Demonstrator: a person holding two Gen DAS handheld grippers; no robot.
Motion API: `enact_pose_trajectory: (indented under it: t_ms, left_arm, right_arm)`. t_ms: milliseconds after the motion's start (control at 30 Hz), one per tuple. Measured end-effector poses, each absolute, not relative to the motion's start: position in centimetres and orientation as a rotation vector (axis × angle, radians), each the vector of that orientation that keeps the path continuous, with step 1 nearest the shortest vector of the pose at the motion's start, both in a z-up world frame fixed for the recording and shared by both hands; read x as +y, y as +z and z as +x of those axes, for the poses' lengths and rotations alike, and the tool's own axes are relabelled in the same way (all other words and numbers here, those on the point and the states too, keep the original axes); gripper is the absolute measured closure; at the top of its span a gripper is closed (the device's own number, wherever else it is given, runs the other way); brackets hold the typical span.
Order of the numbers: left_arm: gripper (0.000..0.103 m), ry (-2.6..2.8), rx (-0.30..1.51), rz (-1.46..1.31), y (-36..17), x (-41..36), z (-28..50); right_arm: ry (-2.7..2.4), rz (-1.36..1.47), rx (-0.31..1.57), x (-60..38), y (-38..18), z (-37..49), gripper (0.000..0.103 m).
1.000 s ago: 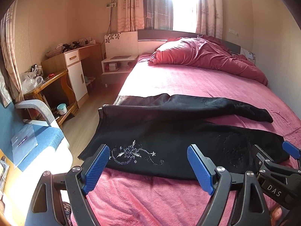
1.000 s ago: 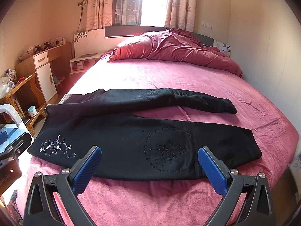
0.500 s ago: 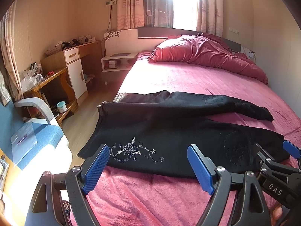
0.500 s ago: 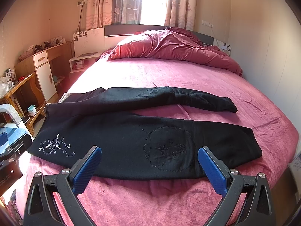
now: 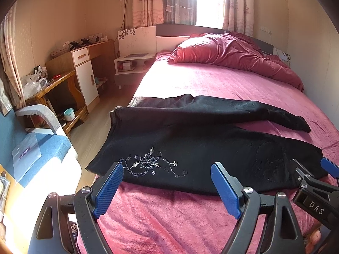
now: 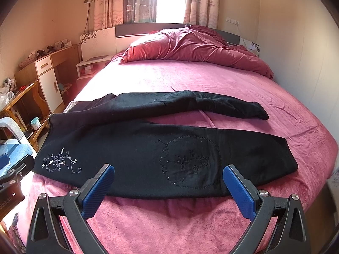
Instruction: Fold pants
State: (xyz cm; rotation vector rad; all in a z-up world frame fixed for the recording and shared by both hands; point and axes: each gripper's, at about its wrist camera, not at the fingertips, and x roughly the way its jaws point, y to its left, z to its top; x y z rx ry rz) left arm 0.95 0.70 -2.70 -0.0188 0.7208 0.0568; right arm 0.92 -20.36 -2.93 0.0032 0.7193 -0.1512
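Left wrist view: left claw [image 5: 167, 187] spread, empty, poised near the waist end of the black pants [image 5: 211, 148], which lie flat across the bed [image 5: 211, 84].

Right wrist view: right claw [image 6: 168, 187] spread, empty, poised over the near leg, likely readying a lengthwise fold.

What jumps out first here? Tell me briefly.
The black pants lie spread across the near end of the pink bed, legs apart, silver flower embroidery near the waist. Both open grippers, left gripper and right gripper, hover at the near edge; a crumpled red duvet sits by the headboard.
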Motion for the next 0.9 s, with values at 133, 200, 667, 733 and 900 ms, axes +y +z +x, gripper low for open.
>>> enact_pose_trajectory:
  t_ms: [133,200,667,733,900]
  left_arm:
    - [0.016,0.054,0.742,-0.016,-3.4,0.6,1.1]
    - [0.016,0.052,0.751,-0.017,-3.6,0.7,1.2]
    - [0.016,-0.003,0.865,-0.034,-6.9,1.4,2.6]
    - [0.016,-0.046,0.907,-0.08,-8.0,2.0,3.2]
    - [0.016,-0.109,0.976,-0.28,-10.5,5.2,4.7]
  right_arm:
    - [-0.149,0.016,0.731,-20.7,-3.4,1.2,0.0]
    - [-0.139,0.028,0.738,-21.0,-3.7,1.3,0.0]
    - [-0.088,0.209,0.86,-25.8,-7.3,2.4,0.0]
    - [-0.073,0.283,0.885,-28.1,-8.1,2.4,0.0]
    - [-0.173,0.496,0.897,-36.4,-9.4,1.2,0.0]
